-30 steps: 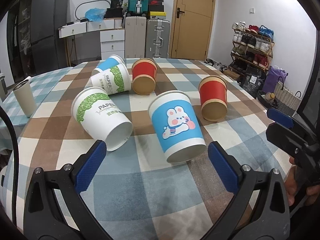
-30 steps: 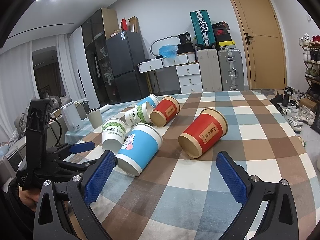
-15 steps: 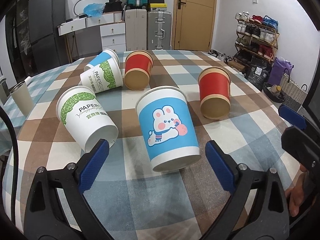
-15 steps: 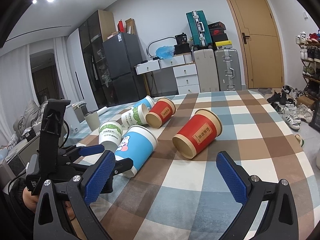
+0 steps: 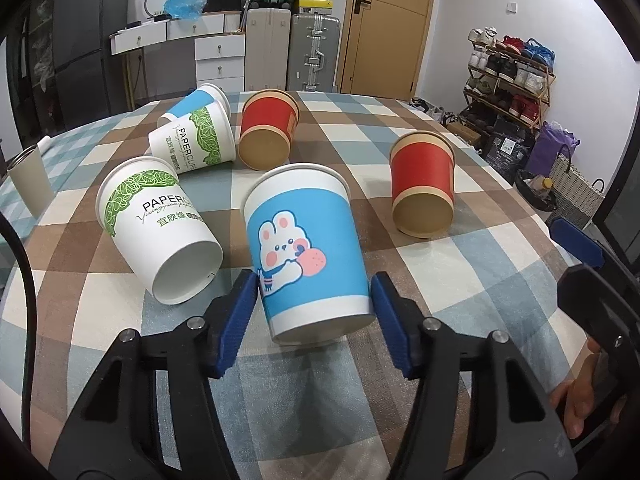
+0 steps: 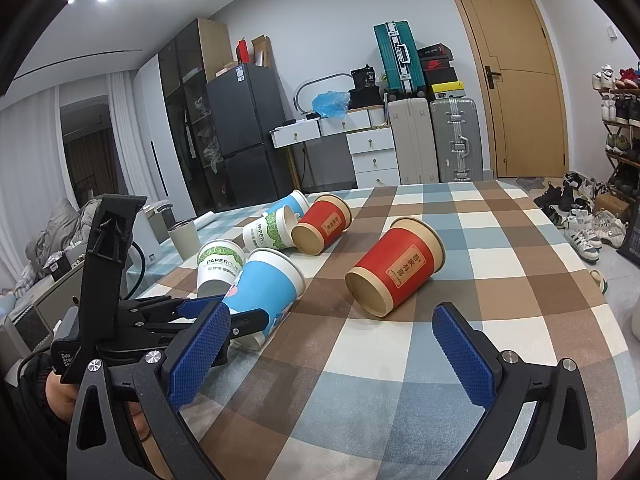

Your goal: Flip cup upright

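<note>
A blue paper cup with a rabbit print (image 5: 304, 244) lies on its side on the checked tablecloth (image 5: 472, 264), base towards me. My left gripper (image 5: 314, 312) has its blue pads on both sides of the cup's base end and is shut on it. The cup also shows in the right wrist view (image 6: 266, 288), with the left gripper (image 6: 236, 316) at its base. My right gripper (image 6: 328, 344) is open and empty above the cloth, near a red cup (image 6: 394, 270) lying on its side.
Several more cups lie on their sides: a white and green one (image 5: 160, 224) left of the blue cup, another (image 5: 194, 142) behind, a blue one (image 5: 196, 102), and two red ones (image 5: 268, 134) (image 5: 422, 188). A grey tumbler (image 5: 30, 182) stands at the table's left edge.
My left gripper has moved forward to the rabbit cup and its jaws have closed onto the base end. The right gripper has stayed open and barely moved.
</note>
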